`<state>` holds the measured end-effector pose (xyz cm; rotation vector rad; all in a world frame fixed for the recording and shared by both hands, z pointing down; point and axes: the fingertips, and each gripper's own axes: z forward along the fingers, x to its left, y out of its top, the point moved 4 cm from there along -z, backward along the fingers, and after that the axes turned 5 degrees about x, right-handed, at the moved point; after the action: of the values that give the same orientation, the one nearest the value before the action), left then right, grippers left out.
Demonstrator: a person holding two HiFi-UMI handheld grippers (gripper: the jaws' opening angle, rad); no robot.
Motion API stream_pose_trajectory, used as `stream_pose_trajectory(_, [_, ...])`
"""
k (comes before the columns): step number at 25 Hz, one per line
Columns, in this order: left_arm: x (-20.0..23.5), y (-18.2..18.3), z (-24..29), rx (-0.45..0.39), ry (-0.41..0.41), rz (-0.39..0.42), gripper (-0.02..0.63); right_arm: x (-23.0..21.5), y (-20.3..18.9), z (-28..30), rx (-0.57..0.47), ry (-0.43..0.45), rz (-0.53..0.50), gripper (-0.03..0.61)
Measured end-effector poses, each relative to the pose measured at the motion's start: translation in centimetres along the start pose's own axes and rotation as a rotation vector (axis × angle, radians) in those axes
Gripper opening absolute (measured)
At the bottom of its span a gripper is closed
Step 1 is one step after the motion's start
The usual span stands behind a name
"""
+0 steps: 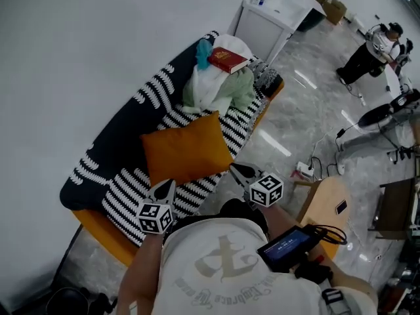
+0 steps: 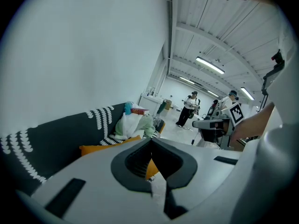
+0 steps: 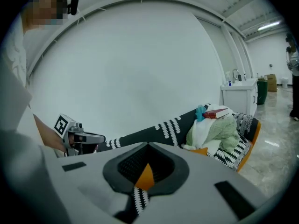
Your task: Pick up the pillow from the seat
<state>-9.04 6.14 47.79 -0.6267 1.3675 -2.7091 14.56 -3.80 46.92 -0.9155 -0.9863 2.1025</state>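
An orange pillow (image 1: 187, 148) lies flat on the black-and-white striped sofa seat (image 1: 131, 192), near its front edge. My left gripper (image 1: 165, 188) hovers just short of the pillow's near left corner, jaws shut and empty. Level with the pillow's near right corner is my right gripper (image 1: 237, 170), also shut on nothing. In the left gripper view the shut gripper (image 2: 152, 142) points over the pillow (image 2: 100, 148). In the right gripper view the shut gripper (image 3: 148, 145) shows a sliver of the orange pillow (image 3: 145, 176) through its gap.
A heap of pale clothes (image 1: 216, 87) with a red book (image 1: 227, 60) on top fills the sofa's far end. Beyond it stands a white cabinet (image 1: 272, 15). A wooden stool (image 1: 328, 205) and cables lie on the floor to my right. People (image 1: 371, 51) stand far off.
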Motion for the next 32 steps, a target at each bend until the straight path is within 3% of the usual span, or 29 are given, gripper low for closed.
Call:
stream_pose_trajectory(9, [2.8, -0.4, 2.0, 0.039, 0.020, -0.032, 0.009, -1.9, -0.3, 3.5, 0.081, 0.002, -0.011, 0.012])
stream_pose_trajectory(16, [3.8, 0.2, 4.9, 0.093, 0.011, -0.035, 0.009, -5.3, -1.2, 7.2, 0.144, 0.001, 0.039, 0.012])
stream_pose_trajectory(25, [6.8, 1.8, 8.8, 0.088, -0.028, -0.117, 0.009, -10.7, -0.3, 12.4, 0.231, 0.012, 0.082, 0.012])
stream_pose_trajectory(32, [9.7, 0.0, 12.1, 0.115, -0.014, -0.192, 0.009, -14.6, -1.2, 16.1, 0.303, 0.007, 0.091, 0.014])
